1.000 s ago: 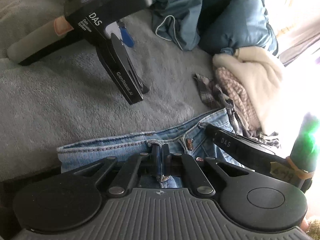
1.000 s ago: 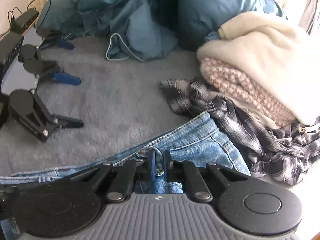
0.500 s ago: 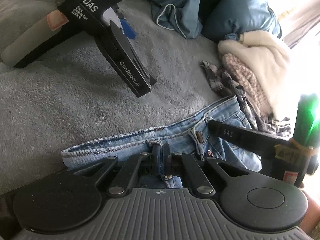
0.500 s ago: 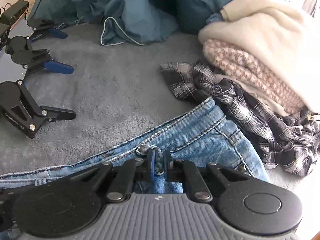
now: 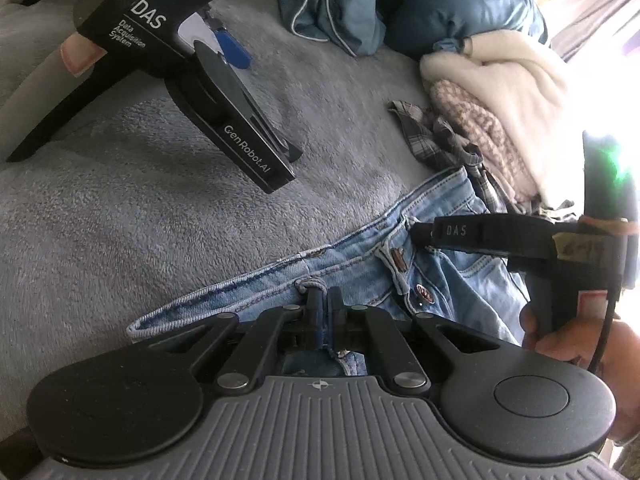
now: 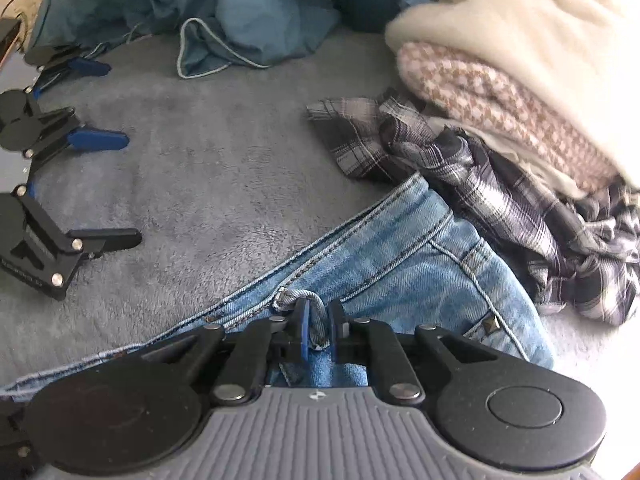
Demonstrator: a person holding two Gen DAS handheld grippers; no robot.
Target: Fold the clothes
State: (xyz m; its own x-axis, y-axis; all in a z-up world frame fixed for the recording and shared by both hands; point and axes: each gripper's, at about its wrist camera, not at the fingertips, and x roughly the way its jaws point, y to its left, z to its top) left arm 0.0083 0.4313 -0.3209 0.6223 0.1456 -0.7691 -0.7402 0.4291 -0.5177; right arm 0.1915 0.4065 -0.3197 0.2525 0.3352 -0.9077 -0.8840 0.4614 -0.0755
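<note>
Clearly, "GenRobot.AI" and "DAS" mark the spare gripper [image 5: 240, 136] above jeans [image 5: 360, 268].

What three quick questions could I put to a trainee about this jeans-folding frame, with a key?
1. True or false: the left gripper is shut on the waistband of the jeans.
2. What lies right beside the jeans: A) the plaid shirt, B) a towel, C) a book?
3. Fill in: the cream garment lies on top of the ___ knit.

Key: 1 true; 2 A; 3 pink-and-white patterned. The right gripper also holds a belt loop of the jeans between its pads.
</note>
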